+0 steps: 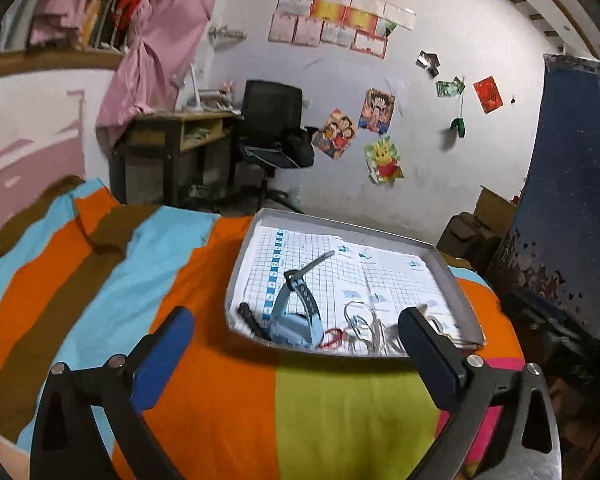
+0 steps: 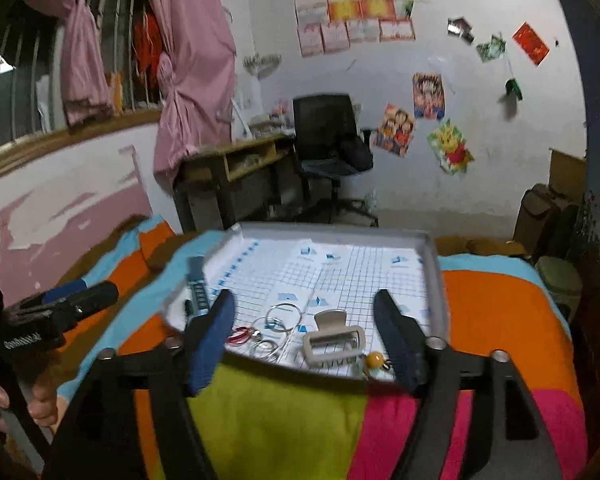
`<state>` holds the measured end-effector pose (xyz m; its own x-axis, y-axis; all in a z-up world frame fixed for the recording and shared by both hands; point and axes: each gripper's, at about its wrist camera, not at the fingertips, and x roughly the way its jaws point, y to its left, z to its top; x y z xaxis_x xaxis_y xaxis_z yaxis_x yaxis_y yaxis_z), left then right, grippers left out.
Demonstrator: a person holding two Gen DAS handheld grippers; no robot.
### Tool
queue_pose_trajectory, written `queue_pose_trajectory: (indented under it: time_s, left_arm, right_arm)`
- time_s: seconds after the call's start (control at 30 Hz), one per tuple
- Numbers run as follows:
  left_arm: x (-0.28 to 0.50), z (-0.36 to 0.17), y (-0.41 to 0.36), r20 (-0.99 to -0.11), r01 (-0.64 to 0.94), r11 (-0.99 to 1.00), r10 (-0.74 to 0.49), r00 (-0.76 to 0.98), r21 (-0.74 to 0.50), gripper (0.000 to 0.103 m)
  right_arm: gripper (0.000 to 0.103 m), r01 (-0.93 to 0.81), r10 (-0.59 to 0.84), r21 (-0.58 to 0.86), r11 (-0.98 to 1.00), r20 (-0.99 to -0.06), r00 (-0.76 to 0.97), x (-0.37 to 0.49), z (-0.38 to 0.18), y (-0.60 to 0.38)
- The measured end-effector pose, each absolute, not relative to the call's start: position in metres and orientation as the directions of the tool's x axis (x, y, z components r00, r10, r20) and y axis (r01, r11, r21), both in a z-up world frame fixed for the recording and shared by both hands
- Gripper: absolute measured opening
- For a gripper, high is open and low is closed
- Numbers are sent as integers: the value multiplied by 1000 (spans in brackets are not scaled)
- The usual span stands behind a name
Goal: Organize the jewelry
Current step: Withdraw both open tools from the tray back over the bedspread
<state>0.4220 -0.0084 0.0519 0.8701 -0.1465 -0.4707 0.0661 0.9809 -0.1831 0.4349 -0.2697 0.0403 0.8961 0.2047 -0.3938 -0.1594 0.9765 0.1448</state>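
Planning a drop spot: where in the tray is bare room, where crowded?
Free: the far half of the tray, bare grid paper up to the back wall. Crowded: near edge, with watch, red ring, silver rings, hair claw and bead charm.

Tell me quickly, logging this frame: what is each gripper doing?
Left gripper: open, holding nothing, short of the shallow grey cardboard tray.
Right gripper: open, empty, at the tray's near edge.

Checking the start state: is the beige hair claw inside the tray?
Inside. The hair claw lies on the tray's grid paper near the front edge.
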Motion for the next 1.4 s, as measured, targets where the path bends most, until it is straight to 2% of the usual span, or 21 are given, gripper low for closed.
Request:
queue_pose_trajectory:
  time_s: [0.07,0.17,0.47,0.73,0.97,1.4]
  left_arm:
    - [398,54,-8,-460,51,984,-125,879,-171,103]
    - [363,56,-5,-437,34,985,-105,893,-167,103]
    - [268,59,5,-349,48,989,-94,933,-139,103]
    - [218,47,8,-314,45,992,-79,946,-114,103]
    - [202,27,13,-325,47,991,-85,942,-123,103]
    - [197,-3,8,-354,53,992,-92,931,-117,103]
  right_arm:
    - [89,-164,206,144,976,-359,910,409,48,-275]
    - [101,-170,207,137,976,-323,924,372,57,-282]
    - [101,-165,199,148,975,-261,945,273,57,-290]
    - [101,-135,173,166,977,-242,955,213,32,-296]
    - [101,-99,144,192,976,-234,962,192,6,-298]
    - [101,-75,103,129,989,-231,967,187,-8,-293]
